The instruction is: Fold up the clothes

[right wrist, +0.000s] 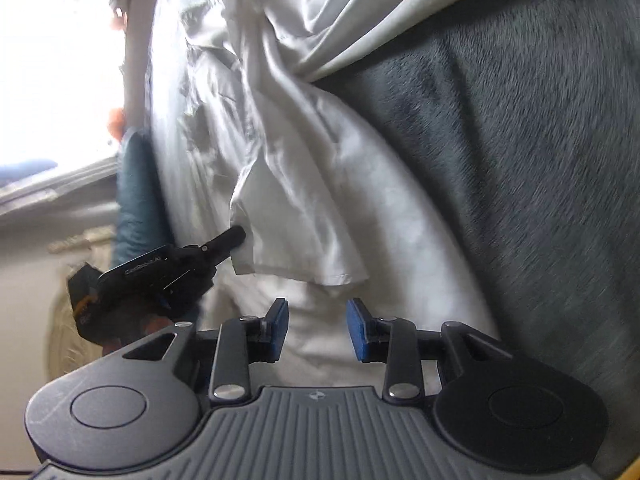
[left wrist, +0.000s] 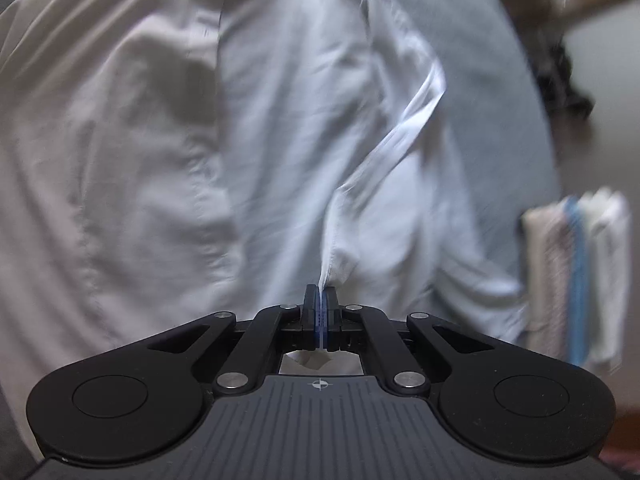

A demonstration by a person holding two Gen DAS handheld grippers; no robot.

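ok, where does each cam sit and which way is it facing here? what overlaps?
Left wrist: sits on the left tool, looks down along its fingers at the pale shirt; the tool is shut on a shirt edge; a folded stack lies at right.
Right wrist: sits on the right tool, rolled sideways, faces the shirt over a grey blanket; jaws open, nothing between.
Shared: the shirt; the right view also catches the left tool.

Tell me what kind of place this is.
Probably a bedroom at home. A white shirt lies spread on a grey blanket, likely a bed; folded clothes are stacked beside it; a bright window stands close by.
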